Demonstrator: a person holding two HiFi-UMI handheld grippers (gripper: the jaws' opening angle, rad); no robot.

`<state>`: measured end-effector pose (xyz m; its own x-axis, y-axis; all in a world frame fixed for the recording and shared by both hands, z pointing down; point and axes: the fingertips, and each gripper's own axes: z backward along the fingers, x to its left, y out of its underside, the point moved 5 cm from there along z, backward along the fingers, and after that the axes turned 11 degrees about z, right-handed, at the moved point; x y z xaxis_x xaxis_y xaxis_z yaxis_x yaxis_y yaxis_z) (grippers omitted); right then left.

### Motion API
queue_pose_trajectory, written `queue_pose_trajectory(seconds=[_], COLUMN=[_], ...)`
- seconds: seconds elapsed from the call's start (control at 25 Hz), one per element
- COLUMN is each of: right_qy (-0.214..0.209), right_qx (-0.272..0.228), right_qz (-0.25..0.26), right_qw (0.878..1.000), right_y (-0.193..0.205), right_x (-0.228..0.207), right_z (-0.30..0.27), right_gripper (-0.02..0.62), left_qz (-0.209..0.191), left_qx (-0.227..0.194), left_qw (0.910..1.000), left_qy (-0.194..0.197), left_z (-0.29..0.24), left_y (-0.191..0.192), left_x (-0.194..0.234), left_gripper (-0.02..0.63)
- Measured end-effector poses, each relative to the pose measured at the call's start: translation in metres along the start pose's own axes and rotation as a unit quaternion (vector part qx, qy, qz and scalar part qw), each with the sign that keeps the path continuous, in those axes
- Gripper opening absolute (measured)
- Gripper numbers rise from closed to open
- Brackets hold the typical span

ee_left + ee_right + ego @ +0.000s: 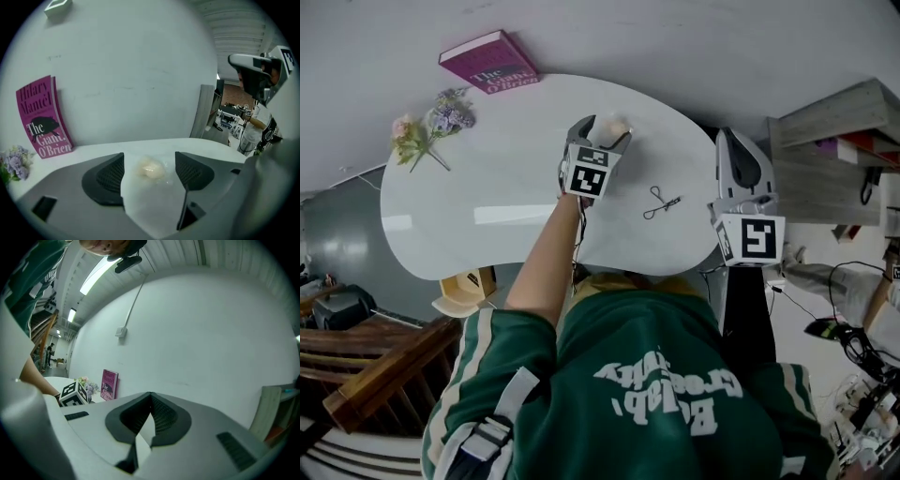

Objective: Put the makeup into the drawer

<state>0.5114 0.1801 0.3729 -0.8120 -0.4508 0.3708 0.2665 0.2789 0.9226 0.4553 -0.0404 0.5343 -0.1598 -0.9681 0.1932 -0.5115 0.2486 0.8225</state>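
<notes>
Straddling the makeup sponge (151, 168) on the table (487, 216), the left gripper (149, 161) gapes to grasp; the right gripper (150, 404) waits closed.

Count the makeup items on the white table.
2: a pale sponge between the jaws of the open left gripper; an eyelash curler to its right. Others may be hidden.

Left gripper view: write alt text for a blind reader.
The open left gripper straddles a pale cream rounded makeup piece lying untouched on a glossy white table. A magenta book leans on the wall at left.
</notes>
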Motion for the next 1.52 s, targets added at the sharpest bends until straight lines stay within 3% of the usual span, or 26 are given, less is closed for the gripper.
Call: queue_pose_trajectory(seconds=[0.28, 0.32, 0.36, 0.48, 0.76, 0.92, 1.2, 1.52], right_qy=[0.025, 0.029, 0.032, 0.036, 0.023, 0.008, -0.002, -0.026], right_qx=[0.029, 0.032, 0.033, 0.029, -0.002, -0.032, -0.076, -0.096], right_qz=[-0.006, -0.006, -0.006, -0.006, -0.005, -0.004, 0.002, 0.014], right_qw=[0.999, 0.999, 0.999, 0.999, 1.000, 0.999, 0.997, 0.995], right_y=[0.021, 0.023, 0.024, 0.024, 0.001, -0.020, -0.055, -0.082], right_x=[-0.017, -0.019, -0.021, -0.023, -0.008, 0.003, 0.013, 0.042], right_z=[0.021, 0.024, 0.027, 0.031, 0.019, 0.008, 0.001, -0.003], right_gripper=[0.009, 0.009, 0.009, 0.009, 0.009, 0.009, 0.009, 0.009], left_qz=[0.008, 0.006, 0.005, 0.003, -0.030, -0.050, -0.049, -0.036], left_qx=[0.065, 0.069, 0.069, 0.059, -0.031, -0.093, -0.174, -0.223], left_qw=[0.9977, 0.9975, 0.9975, 0.9982, 0.9991, 0.9944, 0.9835, 0.9739], left_qy=[-0.018, -0.016, -0.013, -0.007, 0.006, 0.006, -0.009, -0.024], left_z=[-0.046, -0.048, -0.048, -0.042, 0.017, 0.068, 0.147, 0.202], left_y=[0.029, 0.031, 0.032, 0.029, -0.022, -0.061, -0.110, -0.115], left_x=[0.009, 0.007, 0.005, -0.001, -0.019, -0.032, -0.052, -0.042], left_gripper=[0.338, 0.265, 0.236, 0.210, 0.210, 0.210, 0.210, 0.212])
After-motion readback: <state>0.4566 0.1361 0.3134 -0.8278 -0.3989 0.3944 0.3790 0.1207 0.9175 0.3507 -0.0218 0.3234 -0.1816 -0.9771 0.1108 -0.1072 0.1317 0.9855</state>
